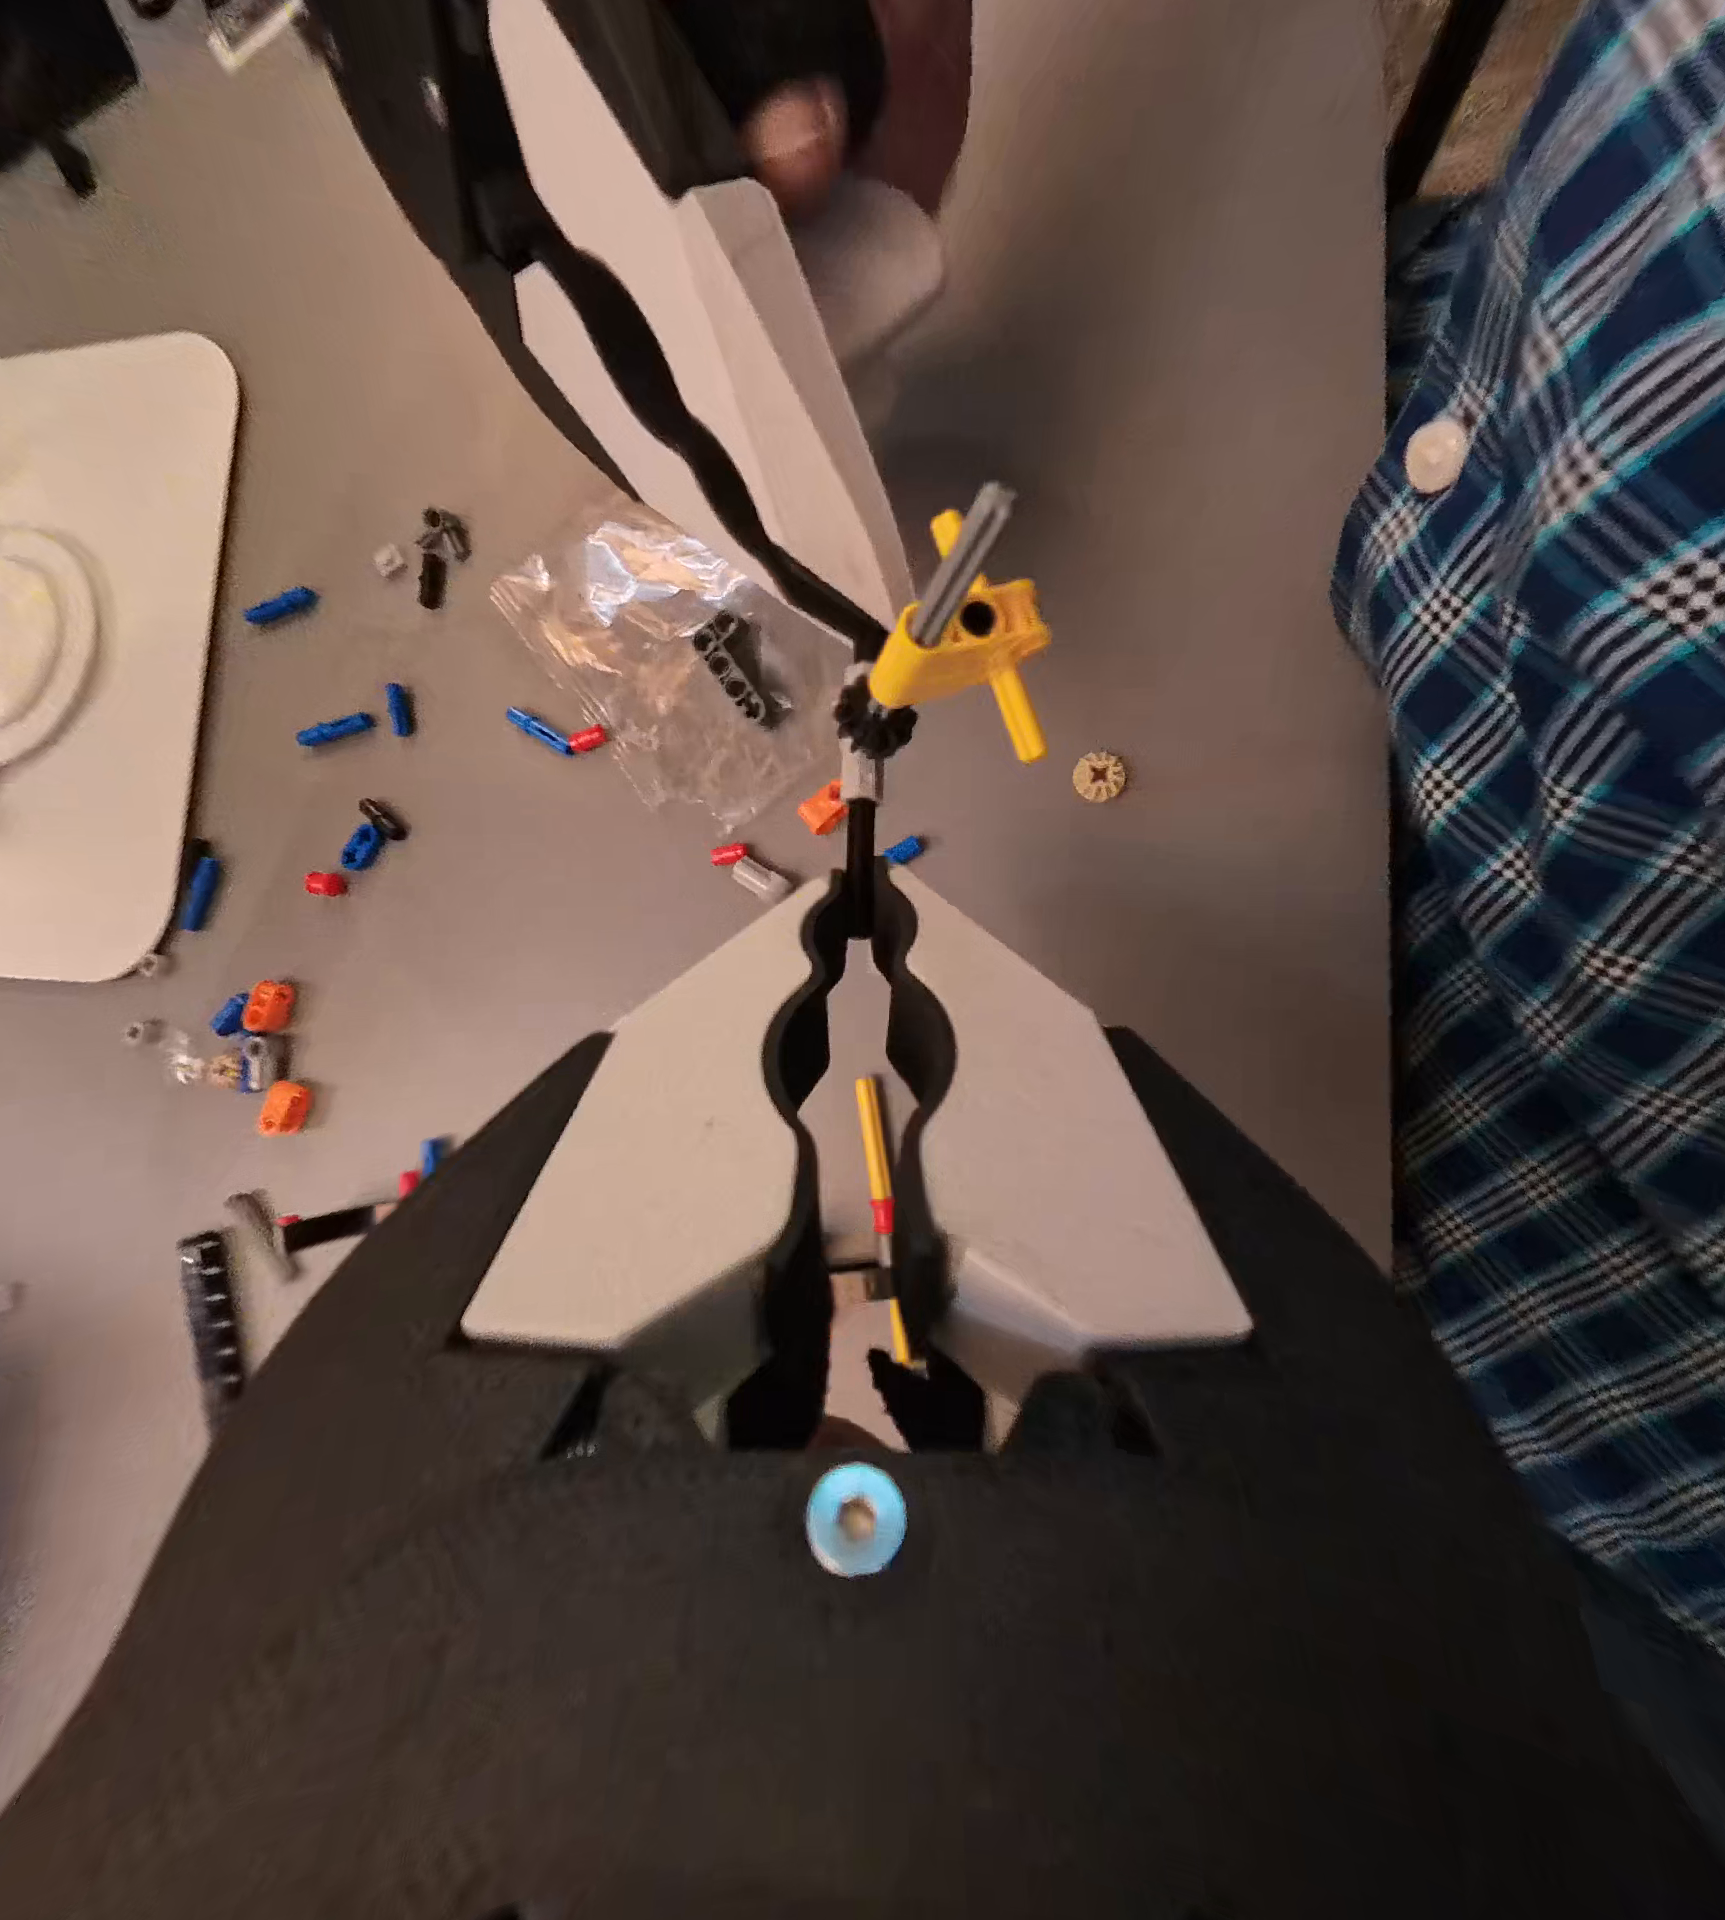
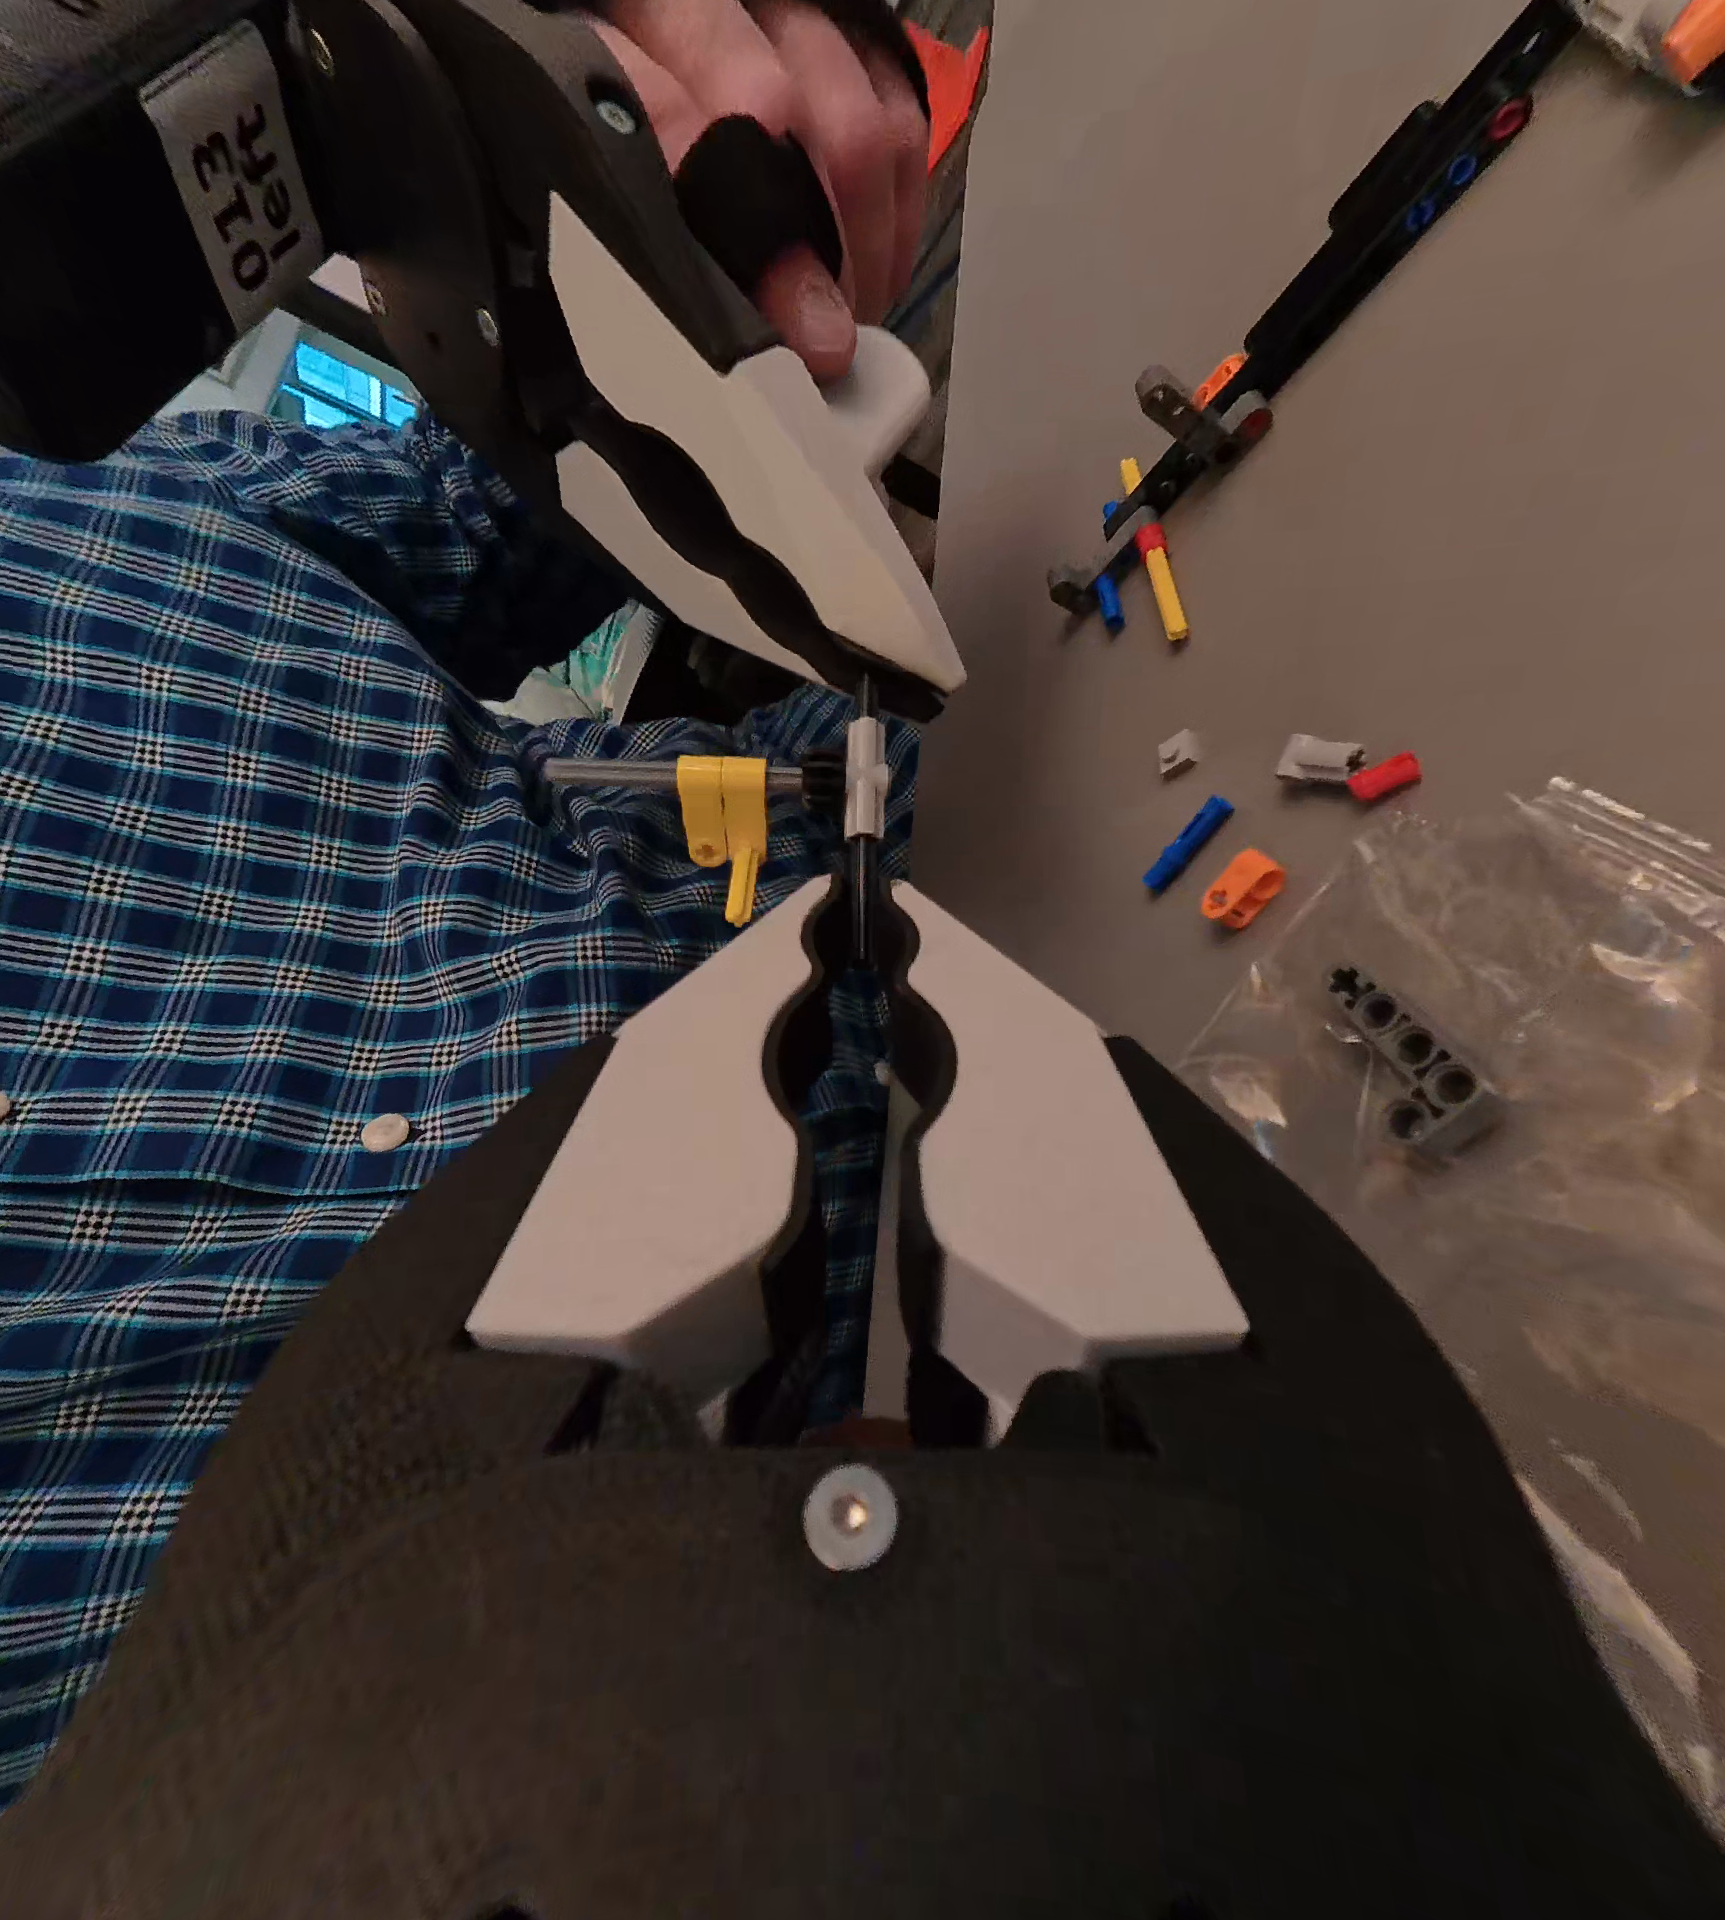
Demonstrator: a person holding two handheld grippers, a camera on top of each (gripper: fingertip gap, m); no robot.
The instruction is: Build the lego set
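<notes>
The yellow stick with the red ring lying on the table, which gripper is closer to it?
Left. The left gripper hangs right over the yellow stick, which shows between its fingers; the right gripper reaches in from farther ahead.

We've got our left gripper (image 1: 858,894) pinching the black axle (image 1: 860,852) of the yellow assembly (image 1: 962,634), loose pins (image 1: 333,730) scattered over the bench (image 1: 525,935).

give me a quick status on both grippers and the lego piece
Left gripper and right gripper each shut on an end of the black axle. Yellow connector assembly held mid-air above table. Nothing in the way.
</notes>
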